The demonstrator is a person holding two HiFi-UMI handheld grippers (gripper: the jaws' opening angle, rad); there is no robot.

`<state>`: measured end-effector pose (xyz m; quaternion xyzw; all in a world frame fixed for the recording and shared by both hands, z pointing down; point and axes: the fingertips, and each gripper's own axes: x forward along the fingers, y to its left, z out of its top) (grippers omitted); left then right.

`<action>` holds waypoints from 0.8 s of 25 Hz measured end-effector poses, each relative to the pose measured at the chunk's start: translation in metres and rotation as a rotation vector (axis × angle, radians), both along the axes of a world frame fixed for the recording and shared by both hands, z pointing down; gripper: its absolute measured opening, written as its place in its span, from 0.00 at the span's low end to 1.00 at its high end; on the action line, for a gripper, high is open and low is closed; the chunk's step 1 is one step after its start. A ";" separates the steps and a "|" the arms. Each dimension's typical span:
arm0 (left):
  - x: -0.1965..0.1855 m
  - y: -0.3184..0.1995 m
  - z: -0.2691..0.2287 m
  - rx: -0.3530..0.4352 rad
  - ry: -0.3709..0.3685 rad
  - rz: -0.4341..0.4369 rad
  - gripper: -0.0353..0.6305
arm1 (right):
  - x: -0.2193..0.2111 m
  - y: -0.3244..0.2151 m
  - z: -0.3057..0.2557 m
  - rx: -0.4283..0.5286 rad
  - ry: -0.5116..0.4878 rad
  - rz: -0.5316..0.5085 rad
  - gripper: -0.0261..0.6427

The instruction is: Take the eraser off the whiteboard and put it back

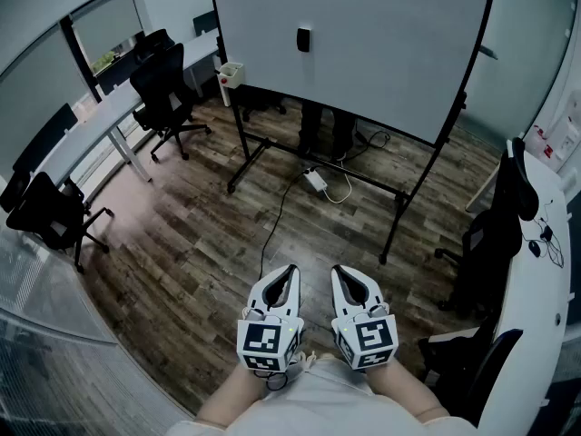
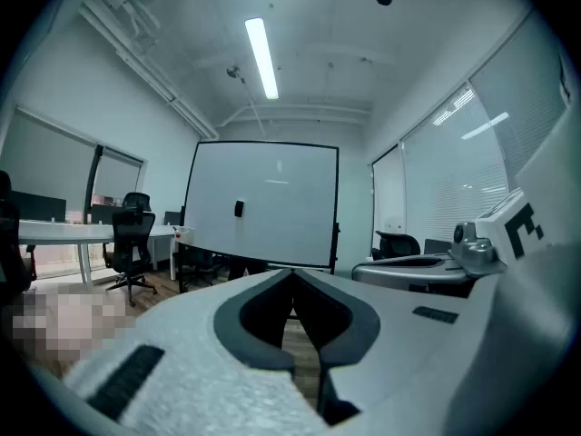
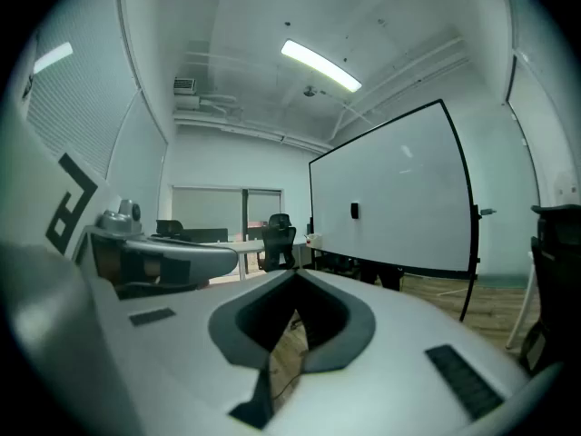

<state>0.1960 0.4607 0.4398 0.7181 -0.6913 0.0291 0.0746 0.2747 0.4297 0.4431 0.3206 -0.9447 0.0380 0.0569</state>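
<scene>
An office with a dark plank floor (image 1: 182,252) holds a whiteboard (image 1: 381,53) on a black stand, with black chairs (image 1: 165,89) and white tables (image 1: 100,121) along the sides. The eraser (image 1: 303,39), small and dark, sits on the board's face, well apart from both grippers. The left gripper (image 1: 290,269) and the right gripper (image 1: 338,269) are side by side close to the person's body. Each has its fingers pressed together with nothing between them.
</scene>
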 end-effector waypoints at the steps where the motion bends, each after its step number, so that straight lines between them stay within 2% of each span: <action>1: 0.000 0.001 0.000 -0.001 0.000 0.000 0.08 | 0.000 0.001 0.000 -0.009 -0.006 0.002 0.08; 6: -0.002 0.003 0.004 -0.008 0.007 -0.006 0.08 | 0.001 0.003 0.003 -0.027 -0.013 0.002 0.08; 14: -0.011 0.002 0.013 -0.031 0.019 0.004 0.08 | -0.002 -0.001 0.014 -0.064 -0.001 0.071 0.08; 20: -0.044 0.013 0.018 -0.032 0.036 -0.010 0.08 | -0.029 0.007 0.019 -0.065 0.008 0.068 0.08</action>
